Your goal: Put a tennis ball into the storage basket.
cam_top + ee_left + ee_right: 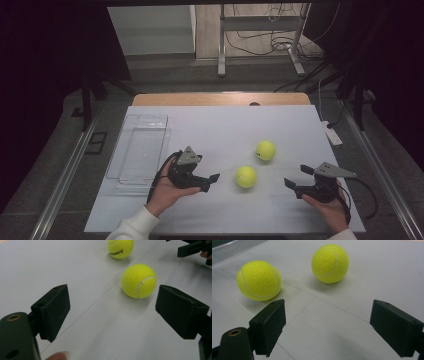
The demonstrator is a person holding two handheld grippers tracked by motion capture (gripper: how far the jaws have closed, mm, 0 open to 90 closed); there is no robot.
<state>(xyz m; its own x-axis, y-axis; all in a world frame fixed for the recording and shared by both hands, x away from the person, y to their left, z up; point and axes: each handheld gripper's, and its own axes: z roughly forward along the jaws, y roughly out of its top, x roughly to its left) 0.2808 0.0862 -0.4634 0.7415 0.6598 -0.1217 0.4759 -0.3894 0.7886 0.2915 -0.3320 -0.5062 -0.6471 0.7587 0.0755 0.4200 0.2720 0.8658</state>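
Observation:
Two yellow tennis balls lie on the white table [225,120]. The nearer ball [246,176] [139,280] [259,280] rests just right of my left gripper [211,182] [112,302], whose jaws stand open and empty and point at it from a short way off. The farther ball [265,150] [120,248] [330,263] sits behind and to the right of the first. My right gripper [296,176] [327,315] [192,248] is held at the table's right side, open with nothing between its jaws, facing left toward both balls.
A clear plastic tray [140,150] [227,247] stands along the table's left side, just left of my left hand. A white power strip [332,134] lies on the floor off the right edge. Metal stand legs and cables sit beyond the far edge.

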